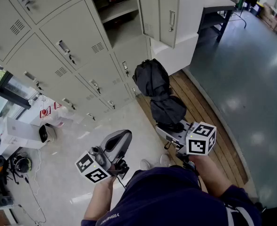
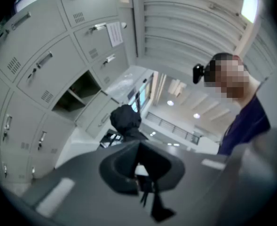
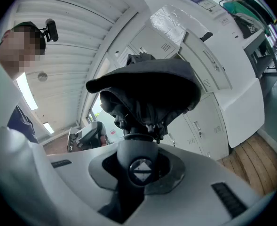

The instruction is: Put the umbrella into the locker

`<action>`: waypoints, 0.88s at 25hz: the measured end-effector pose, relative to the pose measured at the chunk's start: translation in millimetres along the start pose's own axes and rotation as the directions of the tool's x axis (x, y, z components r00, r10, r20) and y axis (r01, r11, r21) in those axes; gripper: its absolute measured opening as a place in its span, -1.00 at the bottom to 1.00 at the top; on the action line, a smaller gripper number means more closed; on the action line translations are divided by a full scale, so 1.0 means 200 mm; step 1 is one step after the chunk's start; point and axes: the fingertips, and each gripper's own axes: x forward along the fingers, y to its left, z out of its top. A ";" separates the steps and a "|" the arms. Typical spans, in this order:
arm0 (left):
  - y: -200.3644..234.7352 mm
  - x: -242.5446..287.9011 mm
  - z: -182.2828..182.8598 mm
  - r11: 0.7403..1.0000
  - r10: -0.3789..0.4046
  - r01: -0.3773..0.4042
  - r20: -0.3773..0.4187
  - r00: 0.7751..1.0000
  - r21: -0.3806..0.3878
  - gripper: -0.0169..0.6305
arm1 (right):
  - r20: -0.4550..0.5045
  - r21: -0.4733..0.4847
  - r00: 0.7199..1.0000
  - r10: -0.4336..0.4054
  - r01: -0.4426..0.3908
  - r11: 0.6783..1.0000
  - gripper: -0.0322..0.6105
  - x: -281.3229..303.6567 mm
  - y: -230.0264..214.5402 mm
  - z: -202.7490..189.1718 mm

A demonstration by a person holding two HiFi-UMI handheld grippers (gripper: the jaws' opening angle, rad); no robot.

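Head view: right tool [image 1: 173, 132] is clamped on the handle end of the umbrella [image 1: 153, 81]. The umbrella is folded, black, and points away from the person toward the lockers [image 1: 77, 36]. Its far end sits low in front of the locker bank, above the wooden floor strip [image 1: 201, 112]. It is not inside any compartment. One open locker [image 1: 120, 18] shows further up the bank, its door [image 1: 169, 13] swung out to the right. Left tool [image 1: 124, 136] is held left of the umbrella and well apart from it, over the pale floor. A white desk [image 1: 218, 4] stands at far right, with grey floor [image 1: 256, 79] beside it.

Left gripper view: the left tool's jaws are closed together, with a dark hollow at the seam and nothing gripped (a thin black bit hangs low in the hollow, can't identify it). The umbrella [image 2: 125, 119] shows beyond the jaws, mid-frame. The open locker [image 2: 79, 93] is to its left and the person [image 2: 244, 121] is at right.

Right gripper view: the jaws are tight on the umbrella handle, whose round button [image 3: 141, 171] faces the camera. The bunched canopy [image 3: 147, 86] fills the middle of the frame right above the grip. Locker doors [image 3: 209, 79] are on the right, with wood floor [image 3: 251, 159] low right.
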 end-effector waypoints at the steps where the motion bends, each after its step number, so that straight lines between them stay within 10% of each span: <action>1: 0.00 0.02 -0.01 1.000 0.000 0.000 0.001 1.000 0.002 -0.94 | 0.000 -0.001 1.000 0.003 -0.003 1.000 -0.66 -0.01 -0.02 0.01; 22: 0.18 0.25 -0.03 0.996 0.089 -0.089 0.035 0.995 -0.014 -0.94 | -0.057 0.011 0.998 -0.020 0.020 1.000 -0.66 -0.02 -0.44 0.18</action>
